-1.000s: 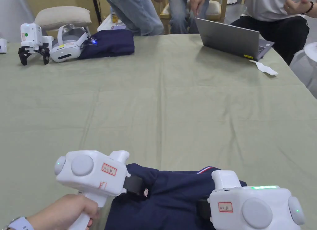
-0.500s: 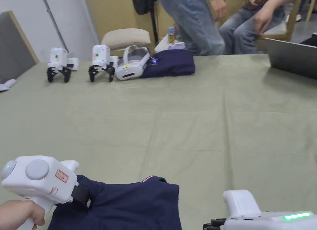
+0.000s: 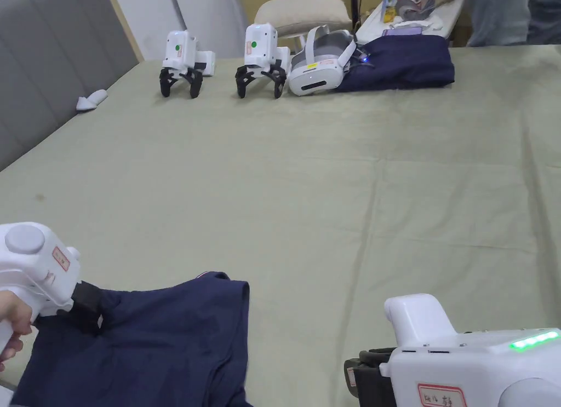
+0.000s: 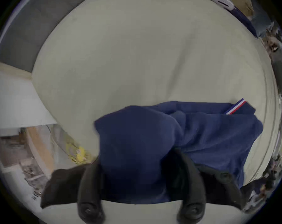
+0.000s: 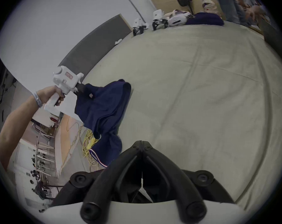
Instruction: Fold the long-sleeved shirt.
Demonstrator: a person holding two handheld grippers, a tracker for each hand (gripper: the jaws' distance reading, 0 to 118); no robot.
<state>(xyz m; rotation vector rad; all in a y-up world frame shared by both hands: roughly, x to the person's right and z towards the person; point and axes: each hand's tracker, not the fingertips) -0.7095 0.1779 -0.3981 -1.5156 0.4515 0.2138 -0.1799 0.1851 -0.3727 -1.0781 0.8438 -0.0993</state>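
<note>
- Shirt (image 3: 148, 337) lies bunched at near-left edge of tabletop (image 3: 328, 194), part hanging over the edge.
- Left gripper (image 3: 87, 307), on shirt's left corner: jaws pinch a fold of cloth. Best to drag it fully onto the tabletop & spread it flat.
- Right gripper (image 5: 142, 144), right of shirt, well apart: jaws pressed together, holding nothing; needs re-grip.
- Far past shirt: spare grippers (image 3: 219, 60), headset (image 3: 320, 63).

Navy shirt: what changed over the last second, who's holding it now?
The right gripper has come off the navy shirt; its jaws are shut and empty, off to the shirt's right. The left gripper still has the shirt's corner and has carried it toward the table's left edge, part hanging over. The spare grippers, headset and folded navy garment at the far side stayed put.
</note>
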